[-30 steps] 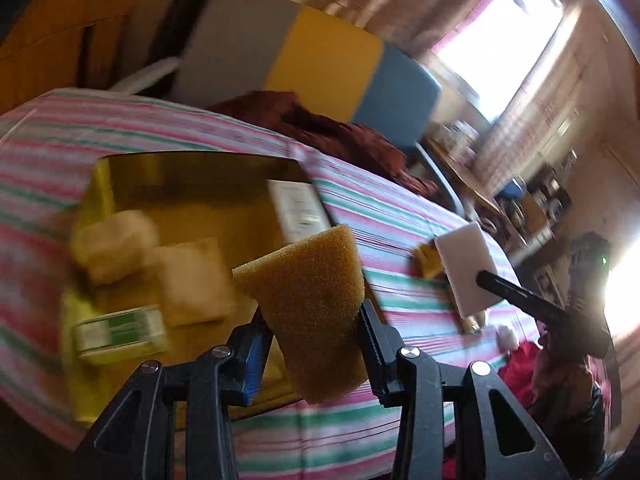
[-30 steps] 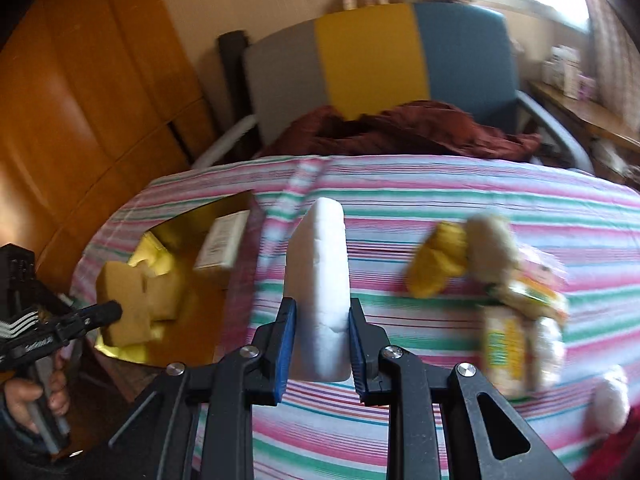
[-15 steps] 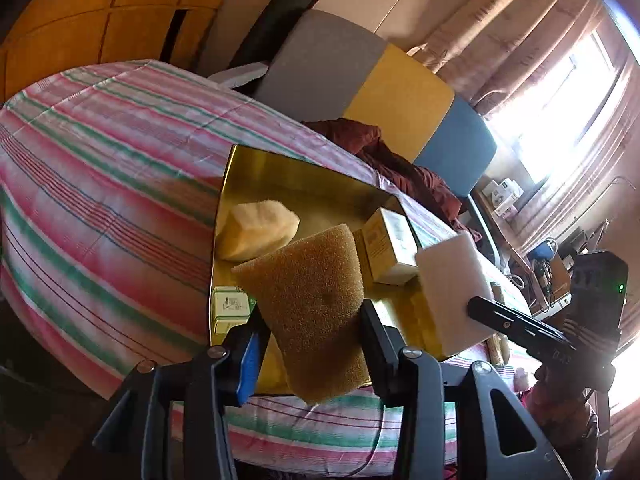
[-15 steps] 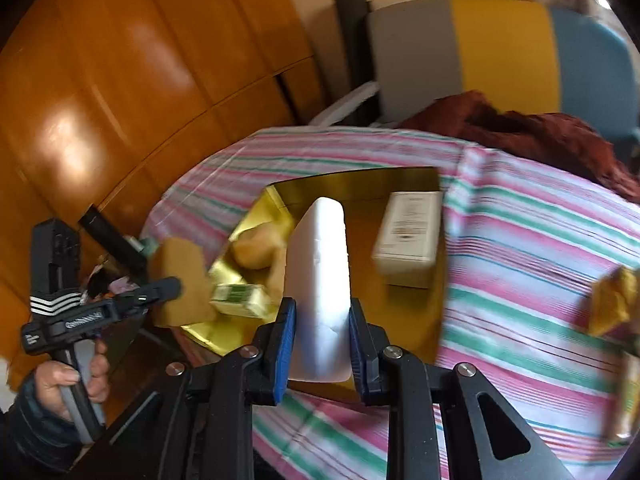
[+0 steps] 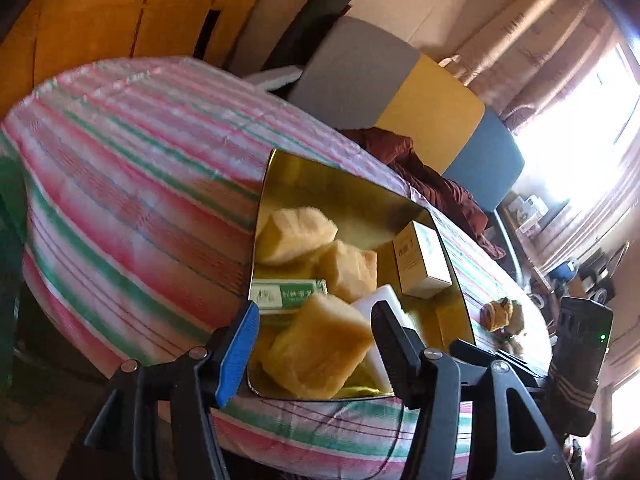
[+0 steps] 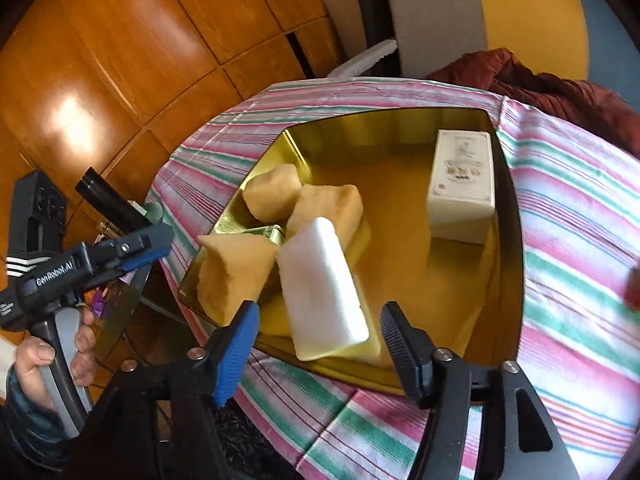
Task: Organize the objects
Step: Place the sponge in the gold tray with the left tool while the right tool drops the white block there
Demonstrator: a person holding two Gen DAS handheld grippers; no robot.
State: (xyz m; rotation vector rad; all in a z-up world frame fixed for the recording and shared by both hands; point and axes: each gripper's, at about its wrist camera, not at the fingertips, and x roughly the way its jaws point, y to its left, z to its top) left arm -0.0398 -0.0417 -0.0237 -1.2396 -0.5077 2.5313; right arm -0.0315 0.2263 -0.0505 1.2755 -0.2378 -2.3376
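A gold tray (image 5: 352, 192) (image 6: 400, 128) lies on the striped table. My left gripper (image 5: 316, 346) is open over the tray's near corner, and the brown sponge (image 5: 320, 348) (image 6: 234, 276) lies free between its jaws. My right gripper (image 6: 318, 340) is open just above the tray's near edge, and the white block (image 6: 324, 292) (image 5: 380, 298) lies free in the tray in front of it. Two more tan sponges (image 6: 272, 192) (image 6: 326, 210), a green-and-white packet (image 5: 286, 294) and a cream box (image 6: 460, 188) (image 5: 422, 260) rest in the tray.
The table wears a pink, green and white striped cloth (image 5: 132, 184). A small pile of yellow and tan items (image 5: 502, 314) lies on it right of the tray. A grey, yellow and blue chair (image 5: 400, 100) with a dark red cloth (image 6: 552, 92) stands behind. Wood panels (image 6: 120, 60) are at left.
Both grippers have opened. The brown sponge has left the left jaws and the white block the right jaws; both now sit in the tray's near corner.
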